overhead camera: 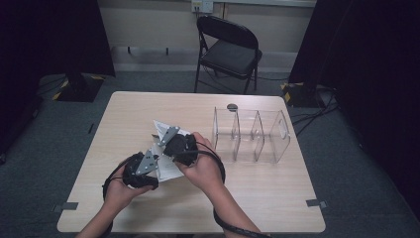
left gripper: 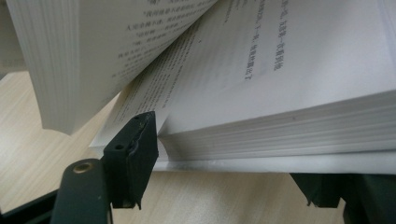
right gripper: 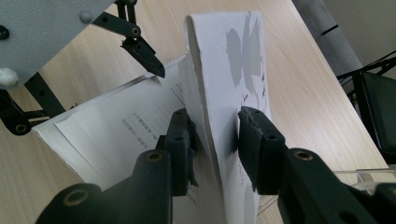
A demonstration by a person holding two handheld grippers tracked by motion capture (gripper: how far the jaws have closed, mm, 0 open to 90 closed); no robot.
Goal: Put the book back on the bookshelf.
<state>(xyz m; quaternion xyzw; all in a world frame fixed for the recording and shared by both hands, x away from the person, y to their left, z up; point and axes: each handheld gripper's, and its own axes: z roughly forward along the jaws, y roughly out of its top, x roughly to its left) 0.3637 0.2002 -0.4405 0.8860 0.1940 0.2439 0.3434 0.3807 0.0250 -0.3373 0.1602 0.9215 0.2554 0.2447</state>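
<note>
Right gripper [right gripper: 215, 135] pinches book [right gripper: 140, 121] cover — left gripper [left gripper: 224, 154] straddles pages

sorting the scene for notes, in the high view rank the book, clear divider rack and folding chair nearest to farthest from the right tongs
1. Book: pinched in the right tongs, left of table centre.
2. Clear divider rack: on the table's right half.
3. Folding chair: beyond the table's far edge.
</note>
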